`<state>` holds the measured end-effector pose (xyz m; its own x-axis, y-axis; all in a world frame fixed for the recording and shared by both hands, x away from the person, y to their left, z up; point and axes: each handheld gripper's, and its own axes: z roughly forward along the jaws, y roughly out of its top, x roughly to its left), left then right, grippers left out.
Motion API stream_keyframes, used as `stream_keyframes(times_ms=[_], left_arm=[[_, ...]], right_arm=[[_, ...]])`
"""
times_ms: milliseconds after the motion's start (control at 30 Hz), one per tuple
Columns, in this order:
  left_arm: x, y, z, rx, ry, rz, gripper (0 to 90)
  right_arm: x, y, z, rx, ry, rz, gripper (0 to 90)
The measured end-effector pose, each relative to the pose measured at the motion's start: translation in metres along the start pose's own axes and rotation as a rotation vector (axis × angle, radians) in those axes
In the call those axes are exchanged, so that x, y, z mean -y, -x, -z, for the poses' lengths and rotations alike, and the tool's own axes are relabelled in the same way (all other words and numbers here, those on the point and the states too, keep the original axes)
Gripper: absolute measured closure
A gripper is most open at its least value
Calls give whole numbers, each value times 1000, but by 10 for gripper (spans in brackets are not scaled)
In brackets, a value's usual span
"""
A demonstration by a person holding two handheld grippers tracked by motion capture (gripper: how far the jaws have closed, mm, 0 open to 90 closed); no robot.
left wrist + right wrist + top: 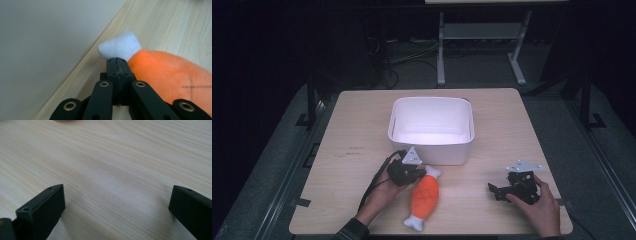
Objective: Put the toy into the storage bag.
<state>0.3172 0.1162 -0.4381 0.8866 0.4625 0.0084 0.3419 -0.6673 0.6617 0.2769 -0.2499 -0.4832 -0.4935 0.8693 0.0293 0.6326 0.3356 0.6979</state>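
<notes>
An orange plush toy (pixel 424 195) shaped like a drumstick, with white knobs at both ends, lies flat on the wooden table (pixel 362 125). Its upper white end (pixel 119 46) sits directly ahead of the left gripper (pixel 411 172), just beyond the jaw tips, and its orange body (pixel 170 75) runs back along that gripper's right side, touching or almost touching the linkage. The left gripper's jaws are pressed together with nothing between them; in the left gripper view the two black tips meet along a thin seam (pixel 117 67). Whether the tips touch the white end cannot be told. A white plastic bin (pixel 432 129) stands just to that gripper's left and ahead of it, its wall (pixel 45 37) close beside the jaws.

The right gripper (pixel 498 189), held in the person's right hand (pixel 539 207), rests low over bare wood well apart from the toy, which lies off toward its jaw-tip side. Its jaws are spread wide, one tip (pixel 47 202) at each side of the right gripper view.
</notes>
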Motion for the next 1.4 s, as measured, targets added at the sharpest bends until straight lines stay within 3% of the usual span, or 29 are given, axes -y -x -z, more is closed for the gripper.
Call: stream_keyframes(times_ms=[400, 667, 933, 967, 1167, 1400], left_arm=[[-14, 8, -12, 14, 6, -34, 898], [-26, 17, -20, 47, 2, -67, 898], [-32, 21, -23, 70, 18, -67, 897], [-33, 21, -24, 87, 31, -50, 897], [-35, 24, -25, 95, 17, -75, 897], [-35, 20, -7, 95, 43, -39, 812]], right_arm=[[0, 0, 0, 0, 0, 0, 0], [0, 0, 0, 0, 0, 1, 0], [0, 0, 0, 0, 0, 1, 0], [0, 0, 0, 0, 0, 2, 0], [0, 0, 0, 0, 0, 2, 0], [0, 0, 0, 0, 0, 1, 0]])
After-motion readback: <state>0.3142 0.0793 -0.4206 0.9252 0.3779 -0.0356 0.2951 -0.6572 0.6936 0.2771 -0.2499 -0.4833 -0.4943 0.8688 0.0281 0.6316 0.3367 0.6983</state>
